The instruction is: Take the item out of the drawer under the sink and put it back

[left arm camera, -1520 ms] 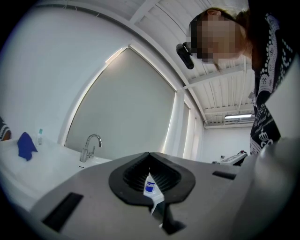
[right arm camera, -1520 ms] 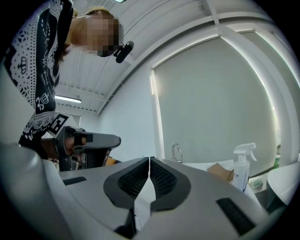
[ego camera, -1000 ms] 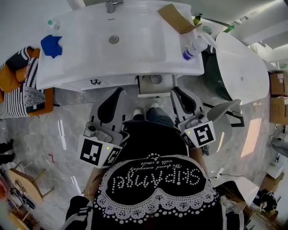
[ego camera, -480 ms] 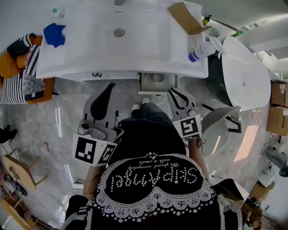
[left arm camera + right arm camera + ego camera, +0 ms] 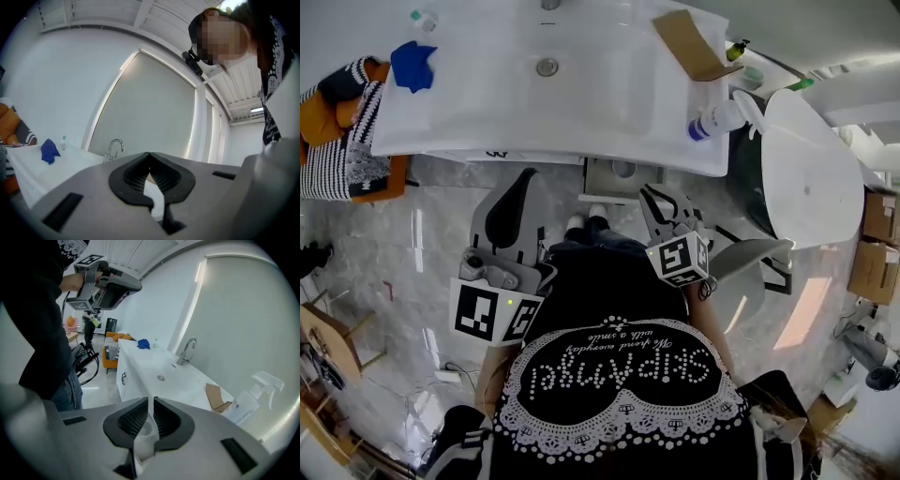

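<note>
The right claw [image 5: 654, 199], jaws all but closed on nothing, has dropped and tipped nose-down in the last second. The left claw [image 5: 523, 183], closed and empty too, has barely shifted. Beyond them the drawer [image 5: 598, 180] stands open with the round item [image 5: 623, 169] inside, under the sink [image 5: 487, 94]. I'd say the reach-in is just beginning.

One sink [image 5: 581, 103], one faucet [image 5: 189, 348], one blue cloth [image 5: 412, 64], one spray bottle [image 5: 717, 120], one cardboard piece [image 5: 689, 42], one open drawer [image 5: 619, 178], two grippers (left gripper [image 5: 527, 176], right gripper [image 5: 652, 193]).
</note>
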`<control>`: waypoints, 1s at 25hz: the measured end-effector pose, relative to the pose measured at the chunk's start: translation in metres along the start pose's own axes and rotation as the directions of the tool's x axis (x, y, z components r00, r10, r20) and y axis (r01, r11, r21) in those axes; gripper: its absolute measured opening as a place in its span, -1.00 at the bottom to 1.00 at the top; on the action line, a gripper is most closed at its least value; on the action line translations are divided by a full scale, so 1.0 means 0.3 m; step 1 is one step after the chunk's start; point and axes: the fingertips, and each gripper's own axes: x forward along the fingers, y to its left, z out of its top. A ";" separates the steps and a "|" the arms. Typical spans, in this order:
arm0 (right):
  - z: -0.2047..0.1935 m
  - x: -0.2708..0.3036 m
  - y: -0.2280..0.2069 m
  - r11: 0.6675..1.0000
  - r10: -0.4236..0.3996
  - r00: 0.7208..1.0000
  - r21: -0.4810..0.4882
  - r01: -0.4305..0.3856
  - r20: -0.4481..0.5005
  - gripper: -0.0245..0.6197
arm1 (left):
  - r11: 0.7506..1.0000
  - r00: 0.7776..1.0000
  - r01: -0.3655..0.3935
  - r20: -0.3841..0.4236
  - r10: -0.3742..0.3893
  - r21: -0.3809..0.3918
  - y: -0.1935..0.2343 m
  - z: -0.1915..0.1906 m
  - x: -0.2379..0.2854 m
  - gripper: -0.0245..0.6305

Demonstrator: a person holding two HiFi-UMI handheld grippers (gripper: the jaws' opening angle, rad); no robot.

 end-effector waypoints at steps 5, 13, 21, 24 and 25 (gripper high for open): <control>-0.073 0.043 -0.035 0.998 0.051 0.999 -0.039 -0.052 -0.016 -0.75 | 0.999 0.999 -0.036 0.013 0.036 0.009 -0.035 -0.013 0.031 -0.92; -0.210 0.140 -0.021 0.981 0.134 0.989 -0.129 -0.142 -0.070 -0.66 | 0.996 0.996 -0.091 0.010 0.091 0.007 -0.066 -0.061 0.055 -0.92; -0.316 0.210 -0.006 0.955 0.190 0.974 -0.208 -0.213 -0.125 -0.66 | 0.993 0.993 -0.122 -0.001 0.122 0.011 -0.098 -0.072 0.073 -0.92; -0.354 0.231 0.012 0.938 0.223 0.963 -0.236 -0.253 -0.149 -0.66 | 0.992 0.992 -0.129 -0.010 0.129 0.017 -0.116 -0.078 0.074 -0.92; -0.366 0.238 0.016 0.934 0.229 0.961 -0.243 -0.262 -0.157 -0.66 | 0.991 0.991 -0.132 -0.012 0.132 0.018 -0.120 -0.080 0.072 -0.92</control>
